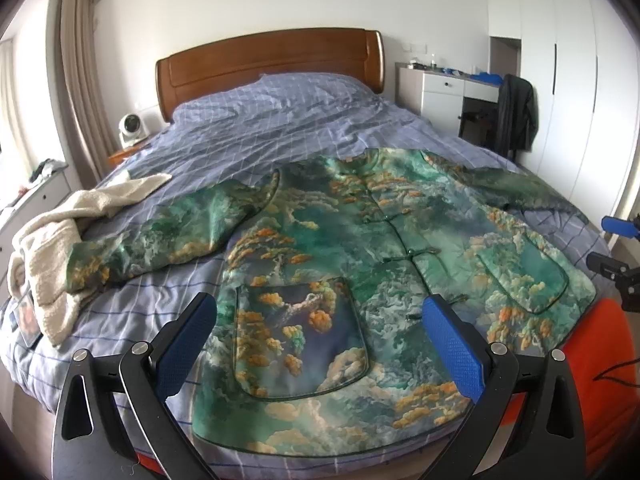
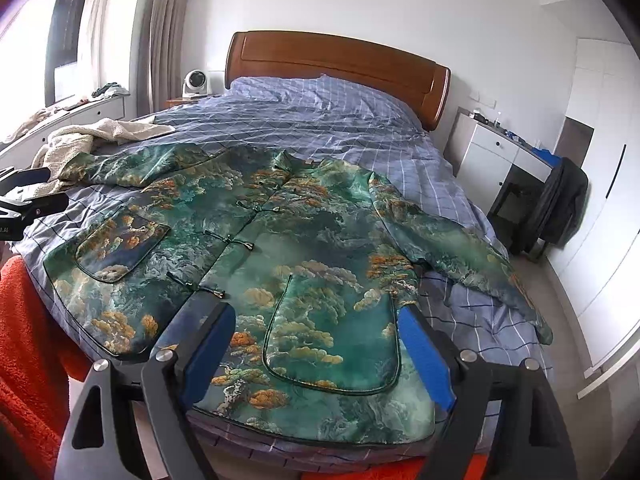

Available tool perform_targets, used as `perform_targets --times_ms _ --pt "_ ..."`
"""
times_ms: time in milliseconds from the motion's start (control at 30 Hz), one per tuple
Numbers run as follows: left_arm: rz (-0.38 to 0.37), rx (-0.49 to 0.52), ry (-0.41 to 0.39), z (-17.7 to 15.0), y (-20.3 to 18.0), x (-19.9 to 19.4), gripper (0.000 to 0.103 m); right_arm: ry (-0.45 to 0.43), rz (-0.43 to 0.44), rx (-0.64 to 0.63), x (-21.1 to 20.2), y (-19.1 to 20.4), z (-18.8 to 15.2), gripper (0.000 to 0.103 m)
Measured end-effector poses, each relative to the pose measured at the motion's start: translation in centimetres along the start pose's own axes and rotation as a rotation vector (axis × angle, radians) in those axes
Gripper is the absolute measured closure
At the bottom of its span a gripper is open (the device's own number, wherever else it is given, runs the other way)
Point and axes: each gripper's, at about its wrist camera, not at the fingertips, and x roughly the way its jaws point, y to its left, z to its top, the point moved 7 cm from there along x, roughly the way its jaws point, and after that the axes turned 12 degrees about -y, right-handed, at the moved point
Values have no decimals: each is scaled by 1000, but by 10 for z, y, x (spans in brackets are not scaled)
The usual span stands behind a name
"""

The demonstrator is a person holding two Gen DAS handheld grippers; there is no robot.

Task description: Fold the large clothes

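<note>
jacket (image 1: pixel 360 248) lay flat, unfolded, on bed (image 1: pixel 248 140). left gripper (image 1: pixel 320 344) and right gripper (image 2: pixel 316 344) spread over hem, holding nothing. next: pinch a sleeve, fold inward.

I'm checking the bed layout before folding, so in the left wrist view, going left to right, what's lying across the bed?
Cream fleece garment → jacket's left-hand sleeve → near patch pocket → knot-button front closure → far patch pocket → the other gripper at the right edge.

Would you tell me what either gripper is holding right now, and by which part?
Nothing: the left gripper and right gripper hang open above the jacket.
</note>
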Motion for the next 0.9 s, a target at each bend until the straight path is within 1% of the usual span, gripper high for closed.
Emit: perform_targets --times_ms 167,367,633,900 --pt "-5 -18 -4 4 1 1 1 -3 0 -10 -1 2 0 18" --pt "-6 -32 -28 11 1 0 1 -4 -10 7 -1 -3 1 18" --pt "2 -12 -19 7 0 2 1 0 -21 40 0 -15 1 18" --pt "7 -26 -16 6 4 2 1 0 -22 40 1 -17 2 18"
